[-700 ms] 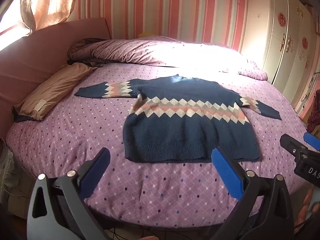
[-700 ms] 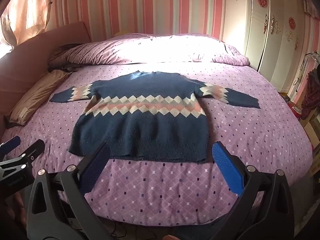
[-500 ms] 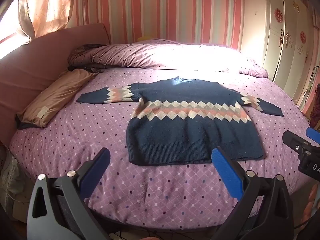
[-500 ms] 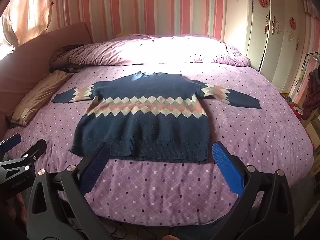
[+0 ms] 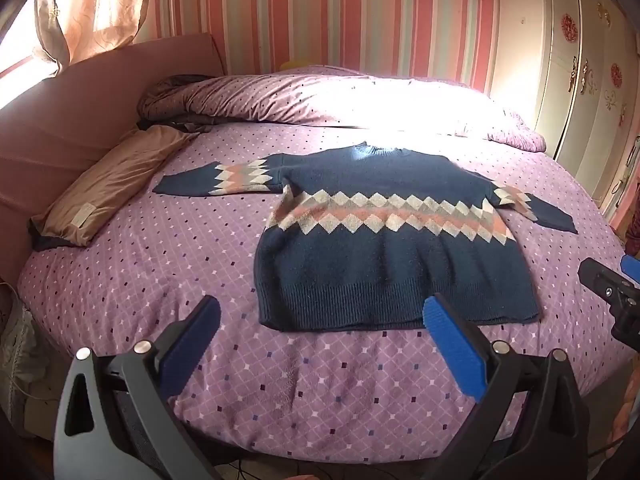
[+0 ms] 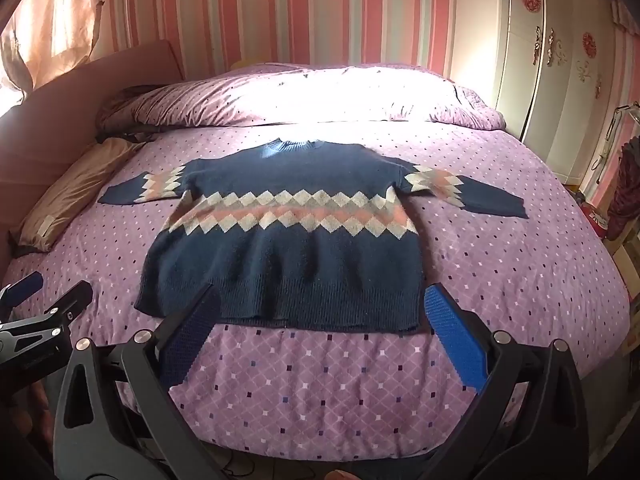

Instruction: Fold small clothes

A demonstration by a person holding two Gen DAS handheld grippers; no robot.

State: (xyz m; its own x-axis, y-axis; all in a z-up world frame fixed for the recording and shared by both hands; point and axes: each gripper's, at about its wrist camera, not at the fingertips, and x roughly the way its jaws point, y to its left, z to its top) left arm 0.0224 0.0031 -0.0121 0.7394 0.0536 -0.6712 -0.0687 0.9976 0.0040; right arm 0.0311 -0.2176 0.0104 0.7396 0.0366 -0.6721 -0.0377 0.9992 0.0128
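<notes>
Navy sweater [image 5: 384, 256] lies flat and face up on the purple diamond-print bedspread [image 5: 160, 264], unfolded, roughly at the middle of the bed. Long axis of the body runs from hem to collar: ribbed hem at the near edge toward the grippers, collar [image 6: 292, 146] at the far end pointing toward the rolled duvet [image 6: 304, 96] and the striped wall behind it. Both sleeves are spread out sideways, across that axis; one sleeve [image 5: 216, 178] reaches from the sweater toward the tan pillow [image 5: 112, 184], the other sleeve [image 6: 472, 194] reaches from the sweater toward the white wardrobe [image 6: 560, 60]. A band of cream, grey and pink diamonds crosses the chest and repeats on each sleeve. Left gripper [image 5: 320, 340]: jaws spread wide, nothing between the blue pads, held above the bedspread just short of the sweater's hem, apart from the cloth; its right-hand pad [image 5: 452, 344] overlaps the hem in the left wrist view. Right gripper [image 6: 320, 336]: jaws likewise spread wide, empty, and both pad tips overlap the hem's corners in the right wrist view; contact with the knit cannot be judged from here. Each gripper shows at the edge of the other's view, beside the sweater's hem. The sweater's far shoulders sit in a bright patch of sunlight, washing out the collar detail.
</notes>
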